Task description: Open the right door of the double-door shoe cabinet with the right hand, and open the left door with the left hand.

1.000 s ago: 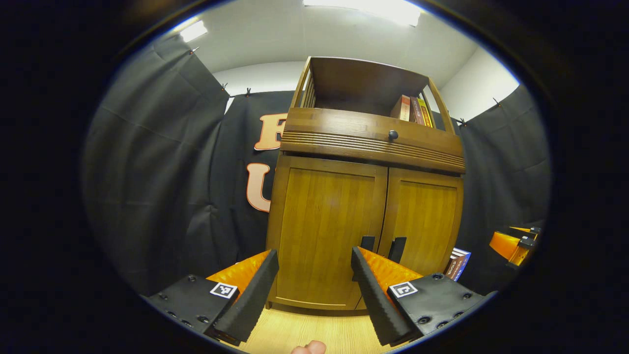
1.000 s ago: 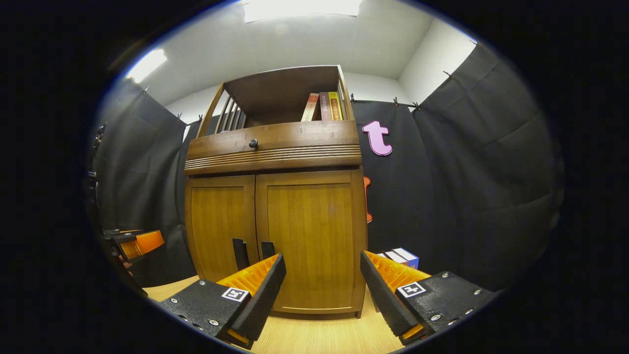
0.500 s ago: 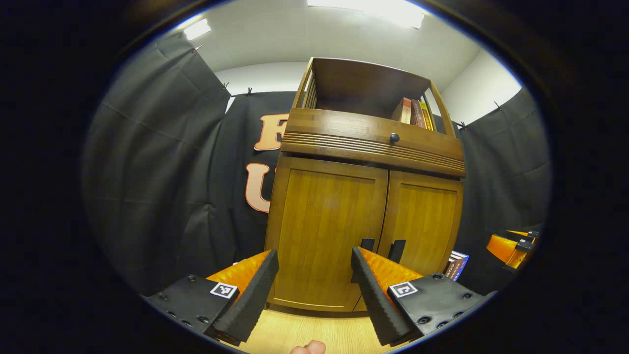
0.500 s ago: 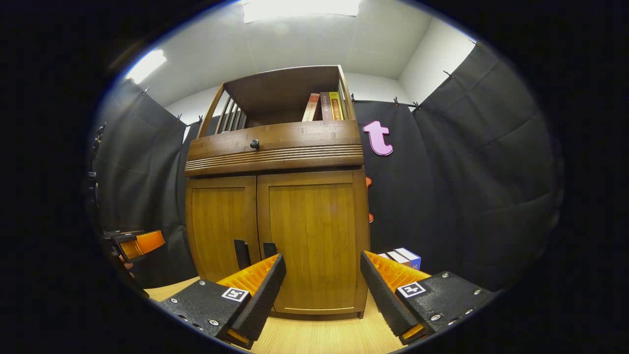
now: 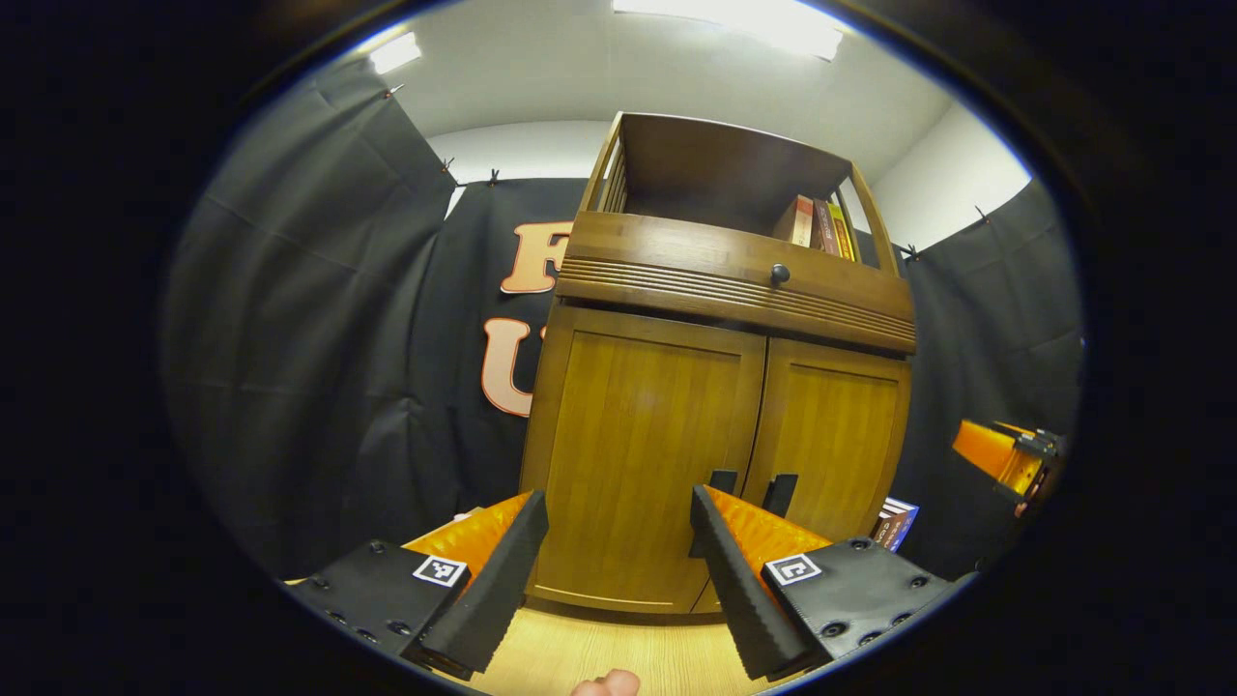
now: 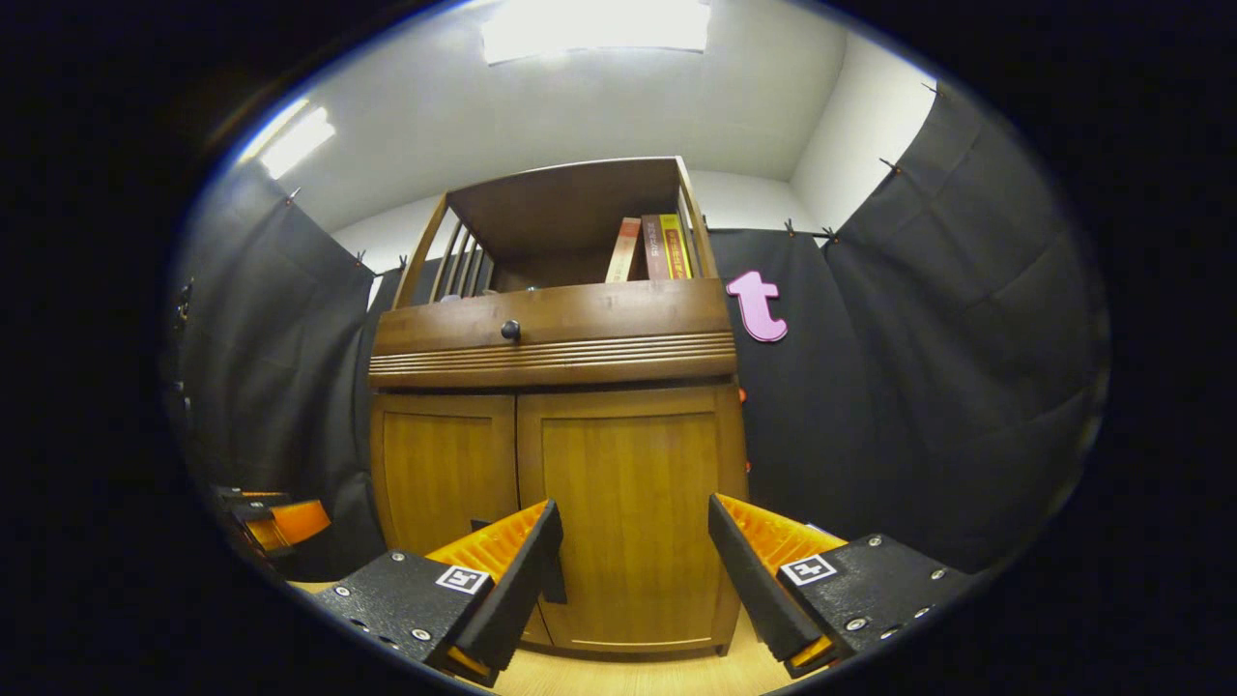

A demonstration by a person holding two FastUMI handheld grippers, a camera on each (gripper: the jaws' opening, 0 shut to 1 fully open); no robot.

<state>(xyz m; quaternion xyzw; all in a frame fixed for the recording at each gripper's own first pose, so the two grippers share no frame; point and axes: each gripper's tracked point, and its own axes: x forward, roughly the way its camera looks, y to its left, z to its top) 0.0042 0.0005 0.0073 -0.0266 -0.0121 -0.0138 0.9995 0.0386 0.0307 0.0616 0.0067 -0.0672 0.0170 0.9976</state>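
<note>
The shoe cabinet [image 6: 556,425] now sits lower in the right gripper view than 0.5 s ago, its 2 doors shut. The right tool [image 6: 628,565], jaws wide and empty, has risen and hides the right handle [image 5: 781,493], likely nearing it. The left tool [image 5: 618,556], wide and empty, has barely moved below the left door [image 5: 638,454].

R gripper [image 6: 628,570] fingers apart, facing shut cabinet [image 6: 556,435].
</note>
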